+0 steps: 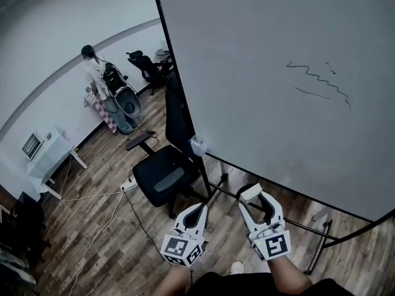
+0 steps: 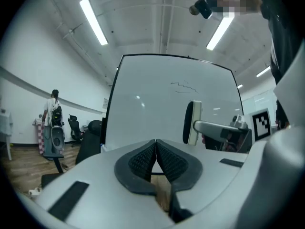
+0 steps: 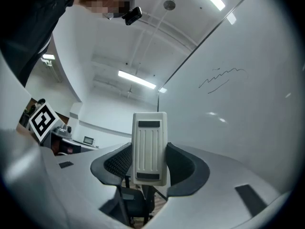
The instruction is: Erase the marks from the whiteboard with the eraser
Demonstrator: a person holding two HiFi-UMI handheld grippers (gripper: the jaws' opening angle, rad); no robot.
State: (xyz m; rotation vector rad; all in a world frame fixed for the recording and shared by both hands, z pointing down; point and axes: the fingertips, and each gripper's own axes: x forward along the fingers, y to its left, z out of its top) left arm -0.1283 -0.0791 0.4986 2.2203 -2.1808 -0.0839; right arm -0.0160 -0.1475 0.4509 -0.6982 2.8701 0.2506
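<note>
Ribbed eraser (image 3: 150,147) in right hand-held gripper (image 3: 149,160)

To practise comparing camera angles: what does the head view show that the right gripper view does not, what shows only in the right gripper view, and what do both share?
Head view only: a person with a backpack by the far wall, a white table and the whiteboard's stand.
Right gripper view only: the ceiling lights and the ribbed back of the eraser, seen close up.
Both: the whiteboard, its wavy marks, and the right gripper shut on the eraser.
</note>
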